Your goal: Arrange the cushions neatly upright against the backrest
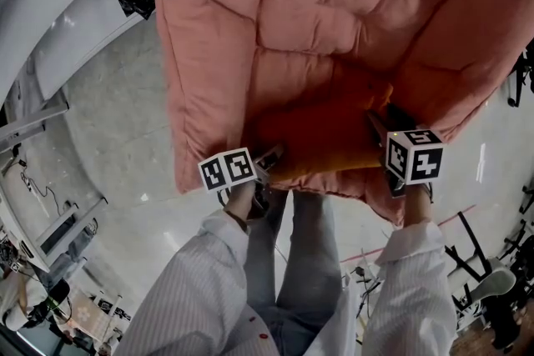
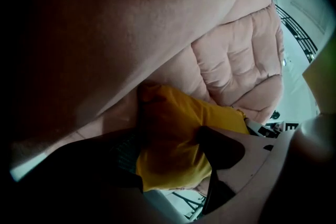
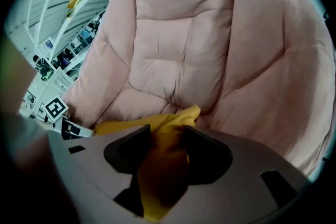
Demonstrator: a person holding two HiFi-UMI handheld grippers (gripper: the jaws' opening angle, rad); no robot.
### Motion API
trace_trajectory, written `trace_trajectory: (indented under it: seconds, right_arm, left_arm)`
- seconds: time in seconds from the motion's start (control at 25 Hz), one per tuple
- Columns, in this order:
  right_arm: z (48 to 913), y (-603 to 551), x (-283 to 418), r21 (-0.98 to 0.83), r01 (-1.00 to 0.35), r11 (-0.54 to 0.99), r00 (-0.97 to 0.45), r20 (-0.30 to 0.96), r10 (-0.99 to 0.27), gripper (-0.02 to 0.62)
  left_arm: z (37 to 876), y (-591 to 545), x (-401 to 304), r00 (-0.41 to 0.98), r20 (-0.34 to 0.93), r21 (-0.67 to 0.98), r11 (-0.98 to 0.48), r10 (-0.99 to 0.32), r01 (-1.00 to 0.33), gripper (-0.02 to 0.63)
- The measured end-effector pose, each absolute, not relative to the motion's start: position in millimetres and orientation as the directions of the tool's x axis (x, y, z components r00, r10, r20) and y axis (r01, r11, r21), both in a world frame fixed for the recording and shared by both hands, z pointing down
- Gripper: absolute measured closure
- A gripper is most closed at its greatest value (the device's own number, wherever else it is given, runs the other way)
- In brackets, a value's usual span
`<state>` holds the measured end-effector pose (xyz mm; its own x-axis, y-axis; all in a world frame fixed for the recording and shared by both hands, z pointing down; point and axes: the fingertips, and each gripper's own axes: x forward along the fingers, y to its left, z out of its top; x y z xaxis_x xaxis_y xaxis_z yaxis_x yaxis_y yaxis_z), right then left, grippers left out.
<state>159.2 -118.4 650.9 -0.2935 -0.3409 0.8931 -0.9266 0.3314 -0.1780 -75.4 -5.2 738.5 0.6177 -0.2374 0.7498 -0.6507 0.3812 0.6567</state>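
cushion (image 1: pixel 325 147), yellow, lies low in the pink chair (image 1: pixel 317 4), long axis running between the grippers; right gripper (image 3: pixel 160 148) is clamped on its right end, left gripper (image 2: pixel 173 157) has jaws spread loosely around the other; backrest lies ahead of both

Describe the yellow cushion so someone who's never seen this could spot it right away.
Find the big pink padded chair that fills the head view. Low in its seat, near the front edge, lies the cushion, its fabric pinched by the right gripper. It is the only smooth orange-yellow thing there; everything around it is quilted pink.
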Motion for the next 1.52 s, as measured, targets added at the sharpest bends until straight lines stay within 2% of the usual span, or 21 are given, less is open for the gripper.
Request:
trace_trajectory:
  seconds: [0.16, 0.48, 0.64, 1.0, 1.52]
  right_arm:
    - [655, -118, 158, -0.188, -0.922, 0.339, -0.301, 0.898, -0.320, 0.404]
    - [656, -113, 150, -0.153, -0.907, 0.392, -0.278, 0.917, -0.285, 0.533]
    - [651, -111, 149, -0.147, -0.906, 0.396, -0.279, 0.913, -0.299, 0.543]
    - [627, -111, 147, -0.162, -0.922, 0.353, -0.294, 0.884, -0.364, 0.550]
    - [581, -132, 173, -0.203, -0.962, 0.185, -0.272, 0.799, -0.537, 0.554]
  left_arm:
    - [740, -8, -73, 0.620, 0.749, 0.659, 0.367, -0.235, -0.657, 0.261]
    - [733, -14, -70, 0.608, 0.749, 0.662, 0.295, -0.262, -0.689, 0.367]
    - [728, -12, -70, 0.597, 0.763, 0.646, 0.274, -0.248, -0.713, 0.391]
    - [704, -26, -79, 0.599, 0.761, 0.645, 0.196, -0.248, -0.739, 0.394]
    - [638, -115, -74, 0.583, 0.750, 0.586, -0.095, -0.312, -0.805, 0.396]
